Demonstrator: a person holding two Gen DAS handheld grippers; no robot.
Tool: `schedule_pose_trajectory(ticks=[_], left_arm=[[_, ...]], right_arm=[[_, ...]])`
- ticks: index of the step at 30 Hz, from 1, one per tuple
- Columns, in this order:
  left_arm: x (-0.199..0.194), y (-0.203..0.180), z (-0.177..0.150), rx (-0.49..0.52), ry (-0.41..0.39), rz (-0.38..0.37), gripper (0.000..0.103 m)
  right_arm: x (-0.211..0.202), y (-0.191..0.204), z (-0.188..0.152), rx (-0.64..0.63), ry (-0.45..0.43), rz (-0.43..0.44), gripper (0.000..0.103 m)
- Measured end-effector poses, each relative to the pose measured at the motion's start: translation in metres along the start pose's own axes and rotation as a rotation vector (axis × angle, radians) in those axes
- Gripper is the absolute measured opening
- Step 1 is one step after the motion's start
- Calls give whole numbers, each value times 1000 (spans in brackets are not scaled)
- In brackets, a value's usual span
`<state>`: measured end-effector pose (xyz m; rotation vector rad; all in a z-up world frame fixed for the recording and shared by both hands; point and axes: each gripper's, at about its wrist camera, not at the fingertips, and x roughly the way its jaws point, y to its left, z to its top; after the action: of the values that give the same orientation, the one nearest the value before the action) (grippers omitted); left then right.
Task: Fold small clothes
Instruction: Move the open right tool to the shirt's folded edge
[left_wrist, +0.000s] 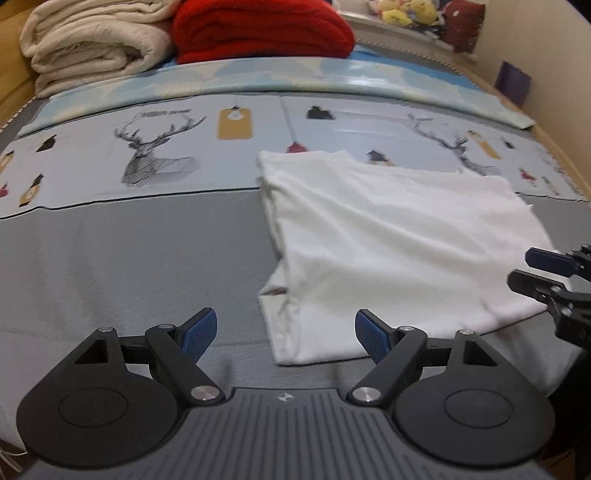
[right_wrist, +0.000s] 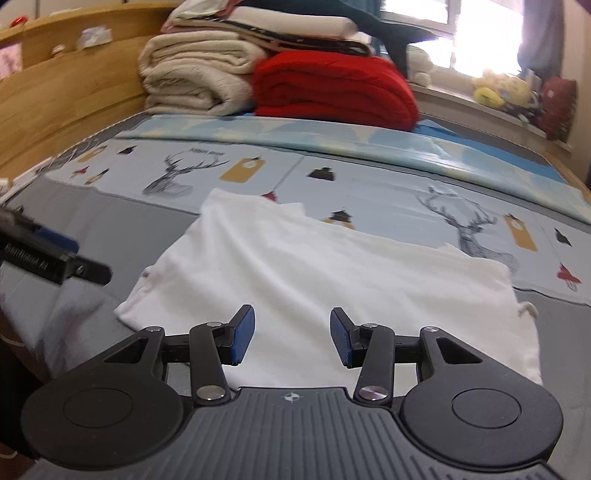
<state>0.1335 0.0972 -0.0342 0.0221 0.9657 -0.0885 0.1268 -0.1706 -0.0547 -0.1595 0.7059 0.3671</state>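
White cotton, a small garment (left_wrist: 388, 243), lies partly folded on the bed (left_wrist: 110, 266), across the grey band and the deer-print sheet. From your left claw (left_wrist: 284, 334) it sits at one o'clock, its near-left corner just ahead between the jaws; that claw stands wide open and empty. Your right claw (right_wrist: 291, 338) hovers over the near hem at twelve o'clock, half open, gripping nothing. You seem between folds: next, pinch both near corners and carry them toward twelve o'clock.
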Motion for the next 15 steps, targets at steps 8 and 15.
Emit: schedule_pose_trajectory(ticks=[8, 15], left_arm=[[10, 28, 0, -95, 64, 100, 86], [8, 43, 0, -143, 65, 120, 86]], right_arm=[[16, 37, -5, -143, 12, 66, 33], [35, 68, -8, -255, 21, 110, 34]])
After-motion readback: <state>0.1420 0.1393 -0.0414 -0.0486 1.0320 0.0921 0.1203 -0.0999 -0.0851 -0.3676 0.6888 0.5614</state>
